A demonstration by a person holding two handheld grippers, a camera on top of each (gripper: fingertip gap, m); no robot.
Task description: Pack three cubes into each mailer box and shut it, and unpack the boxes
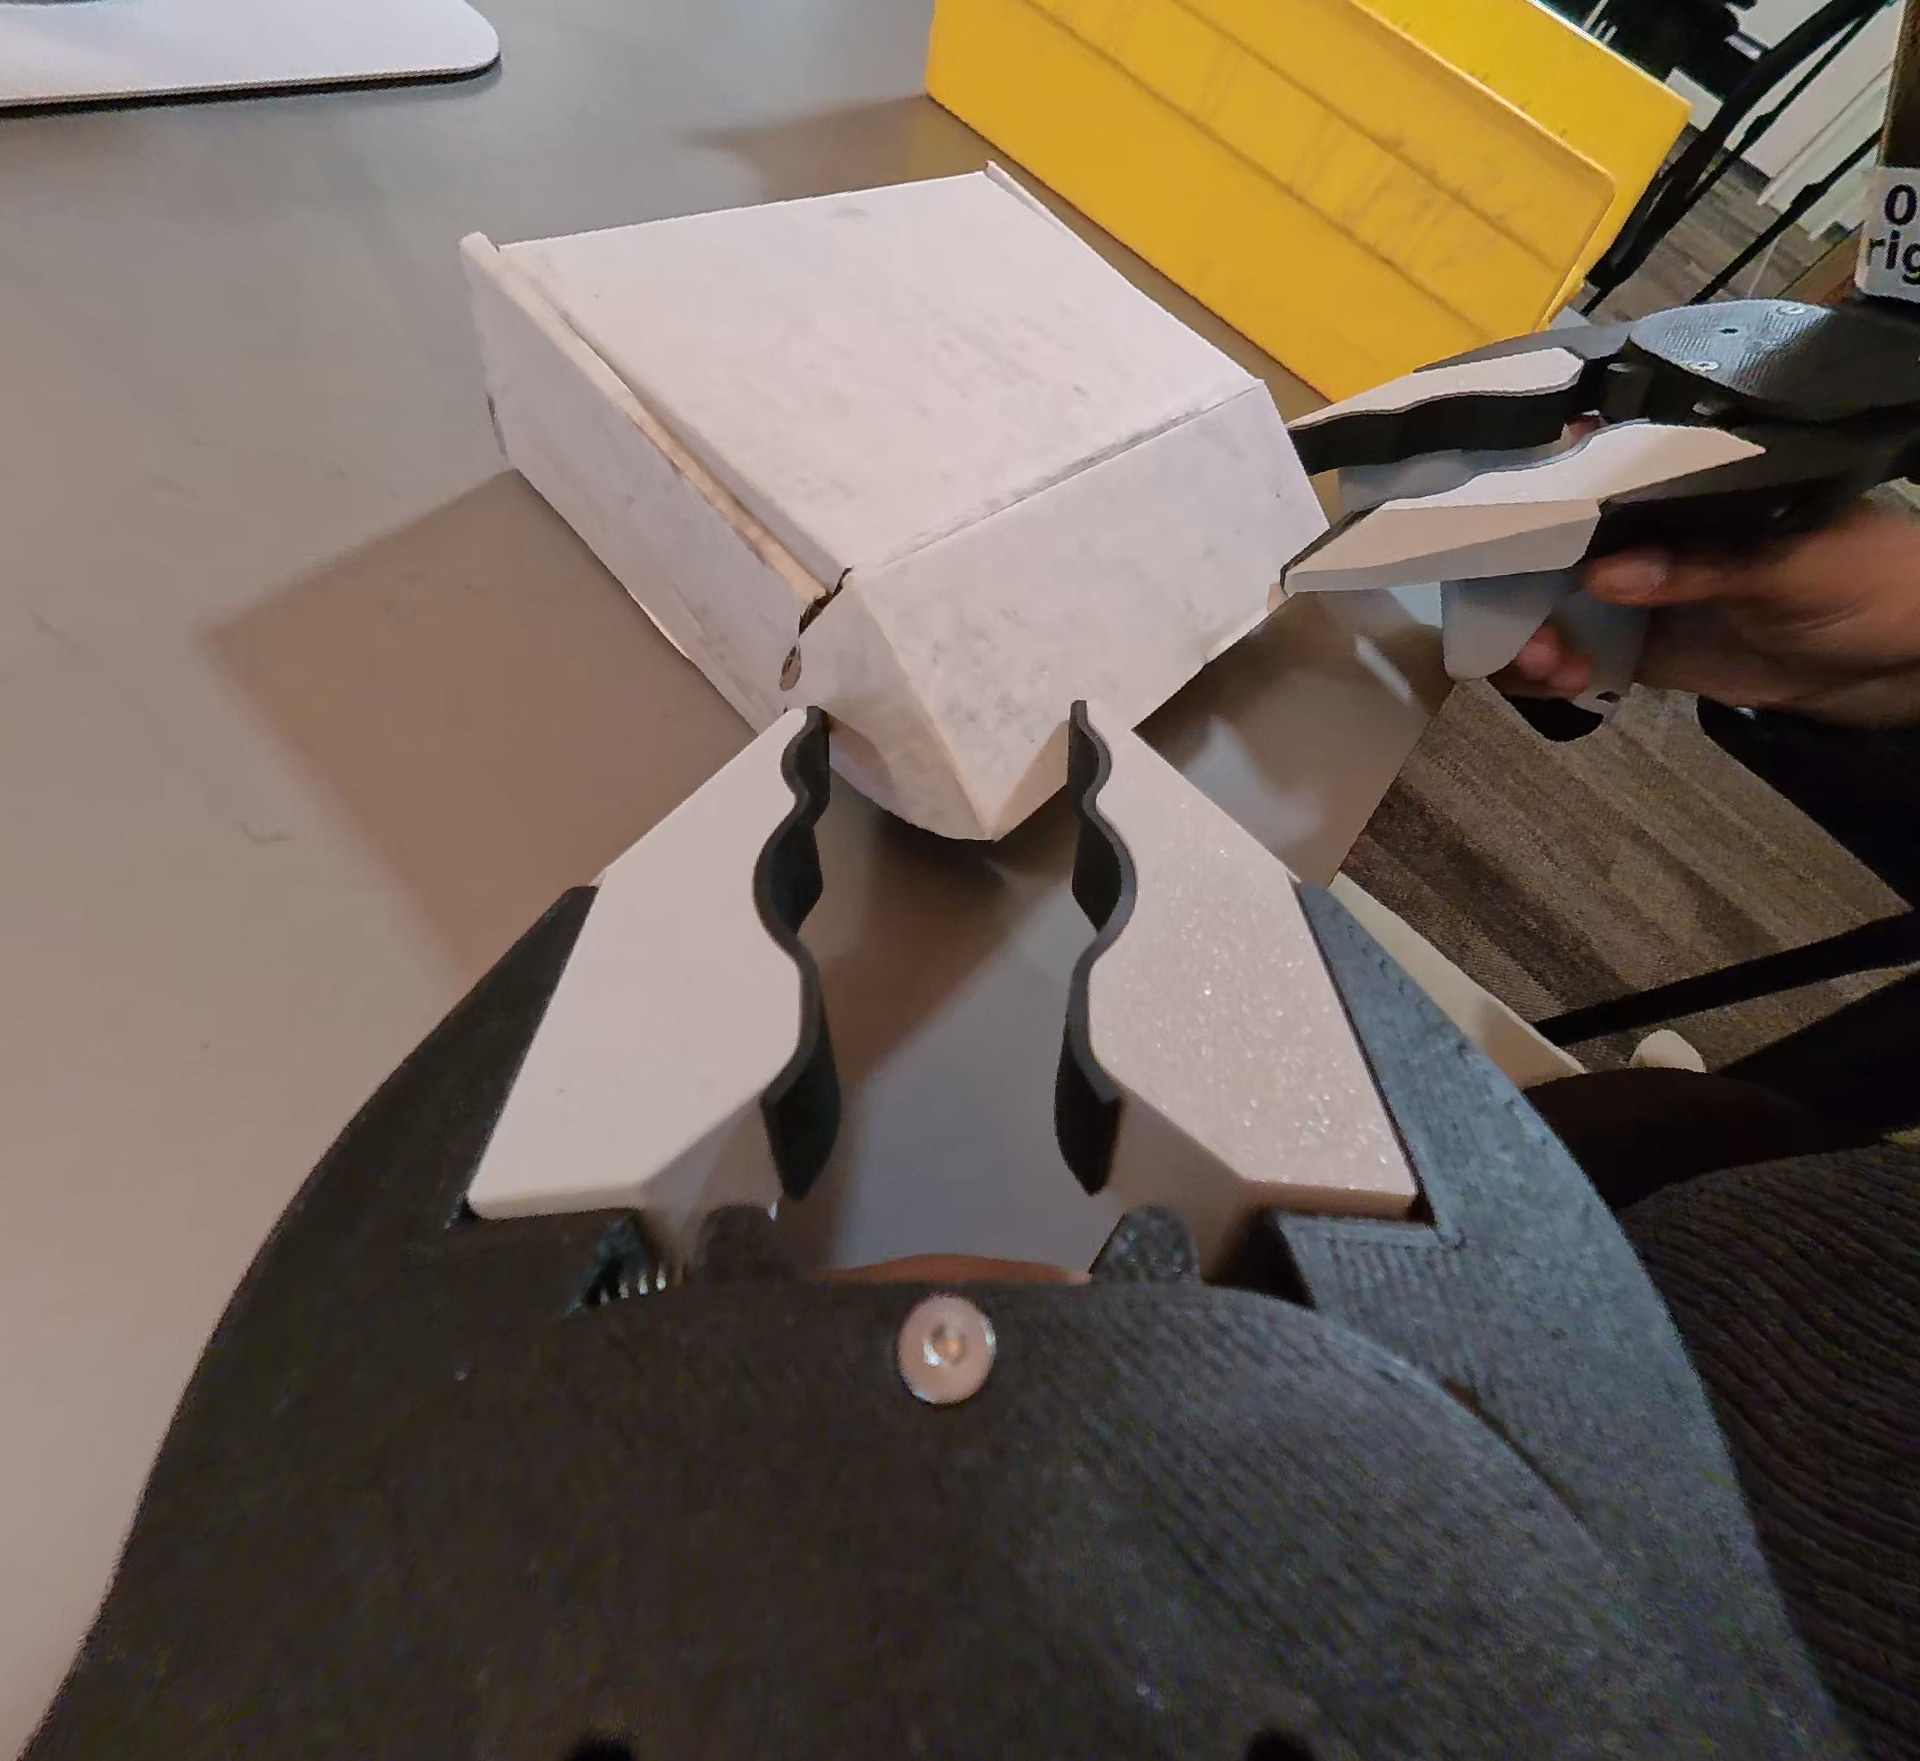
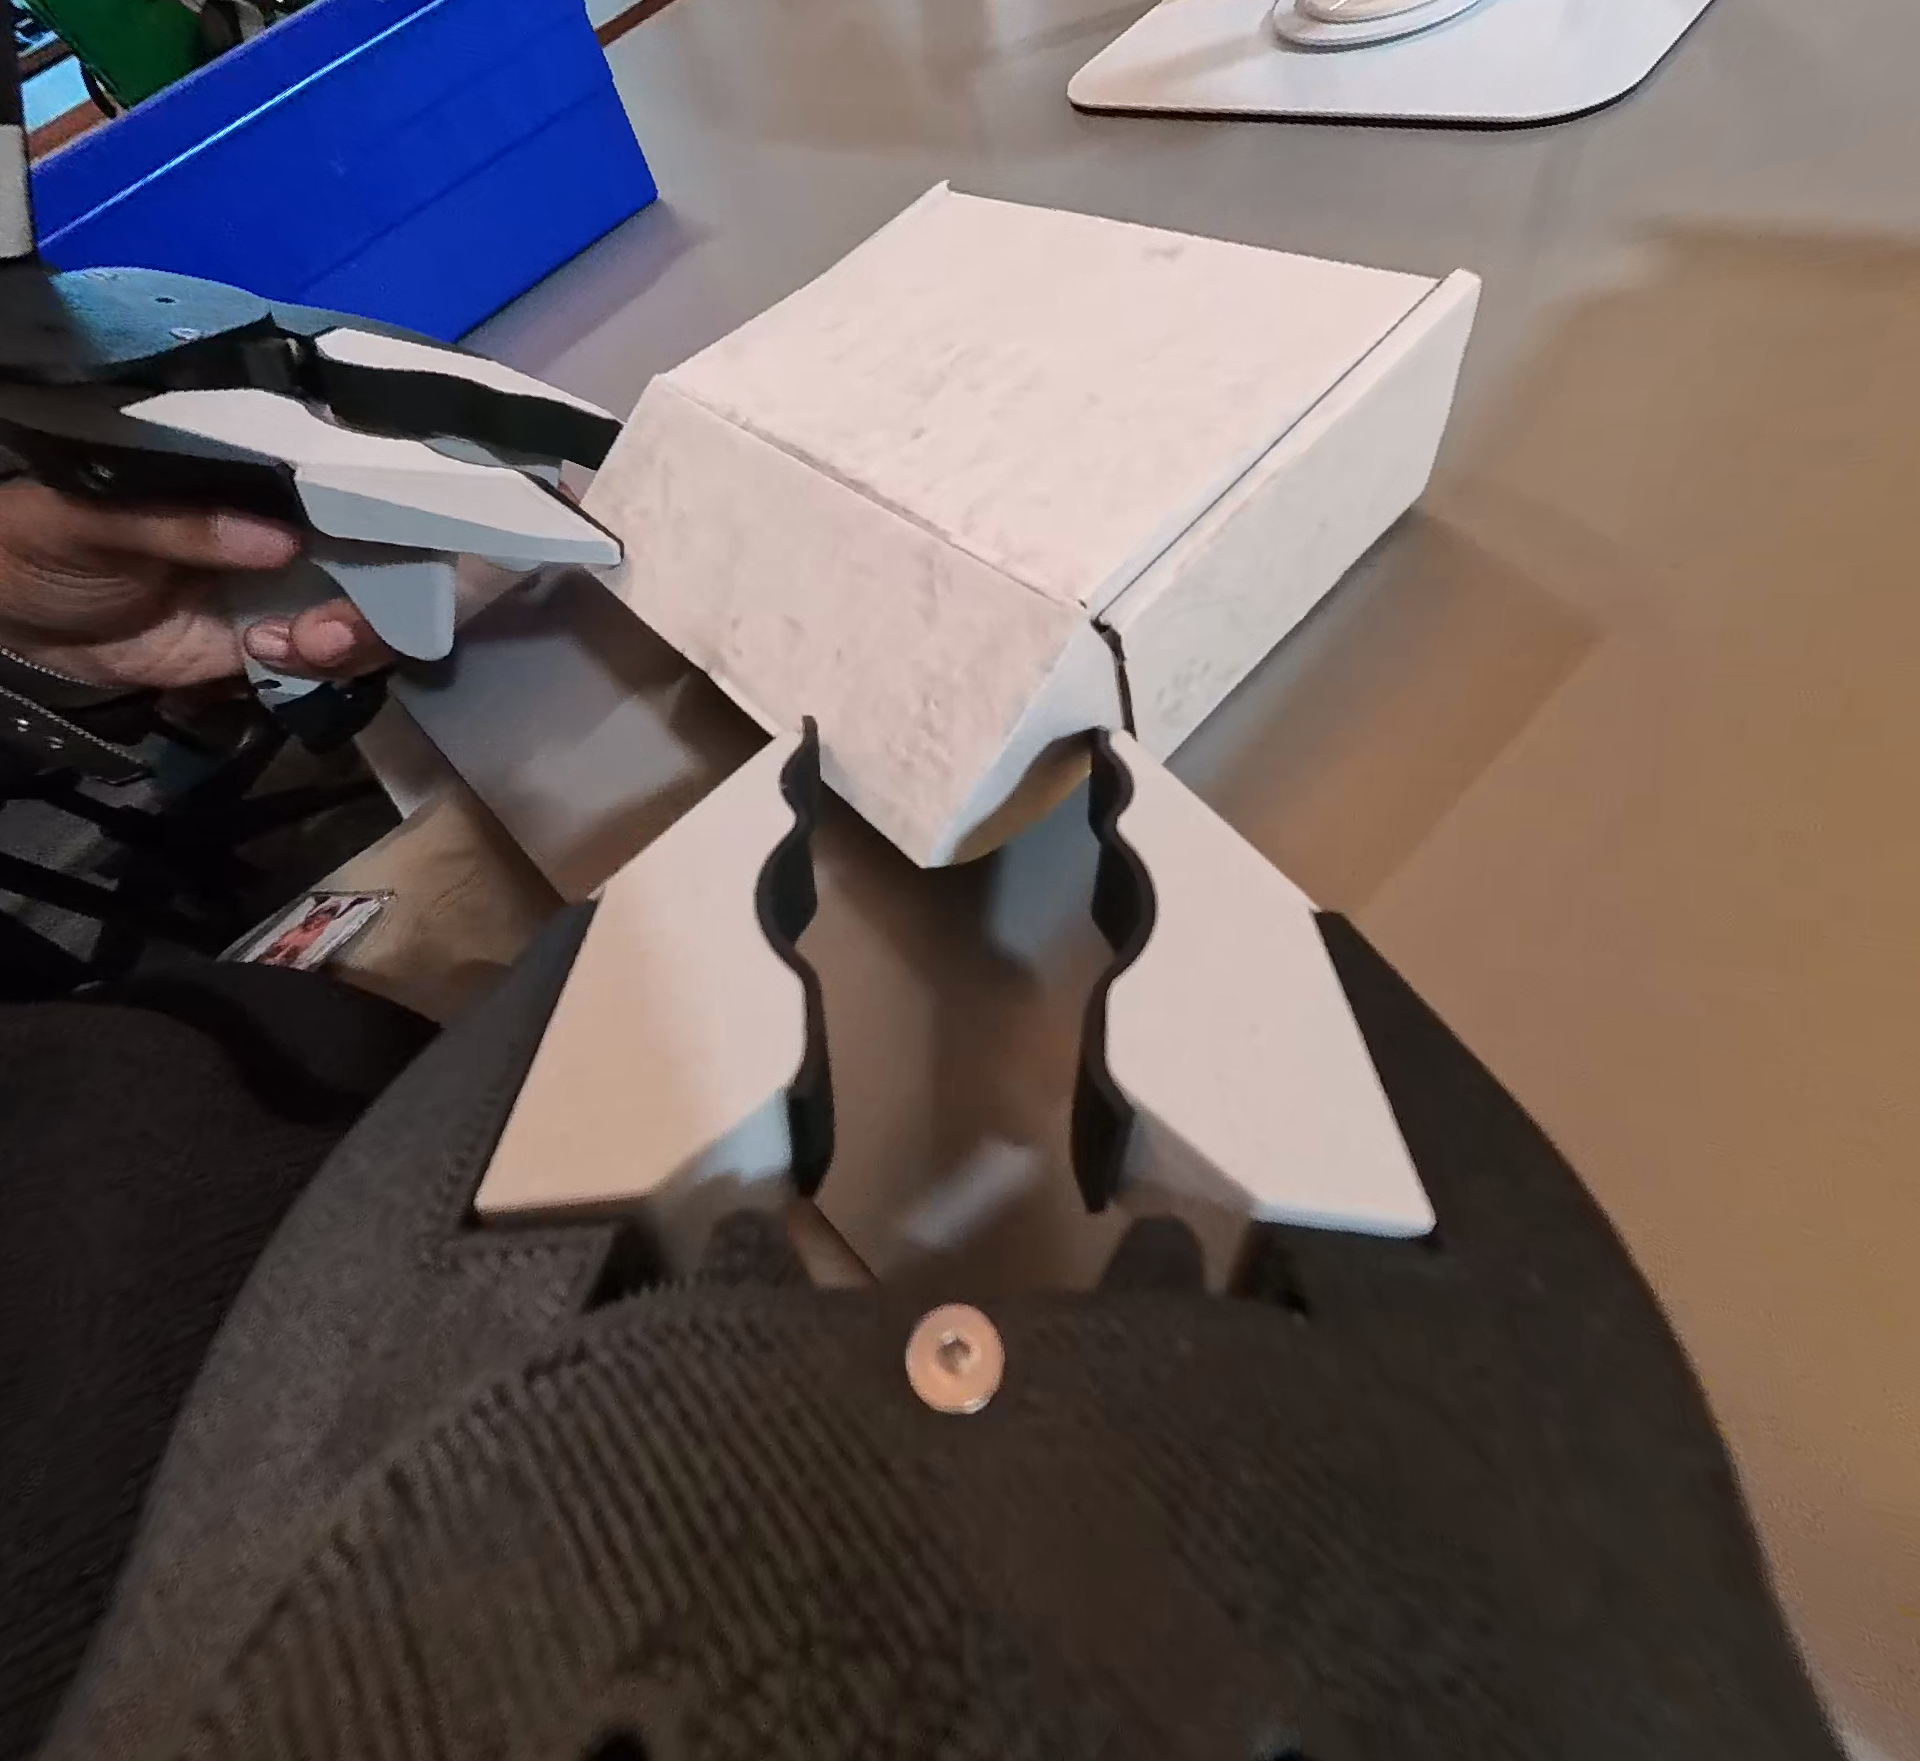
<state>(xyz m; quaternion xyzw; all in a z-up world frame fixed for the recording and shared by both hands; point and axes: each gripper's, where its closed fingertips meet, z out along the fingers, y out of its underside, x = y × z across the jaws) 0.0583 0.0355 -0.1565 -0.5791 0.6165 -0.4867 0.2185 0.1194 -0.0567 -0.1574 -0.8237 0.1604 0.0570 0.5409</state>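
We see a white mailer box (image 1: 862, 423) lying on the grey table (image 1: 260, 568) near its front edge, lid down over the body and the front flap angled out toward us rather than tucked flat.

On the left, our left gripper (image 1: 945, 745) points at the box's near left corner with its jaws apart; nothing sits between them, and the fingertips (image 1: 805, 755) lie just at the lower edge of the front flap. In the right wrist view this same gripper comes in from the left, its tips just beside the flap's left end, held by a hand (image 2: 125, 589).

Behind it in that view stands a blue bin (image 2: 343, 142), well apart from the box.

In the middle, the box shows no cubes, since the lid hides whatever is inside.

On the right, our right gripper (image 2: 951, 755) faces the box's near right corner, jaws apart too and holding nothing, with the flap's corner just in front of the gap. Beyond the box on this side stands a yellow bin (image 1: 1247, 101), and a white stand base (image 2: 1455, 18) rests farther back on the table.
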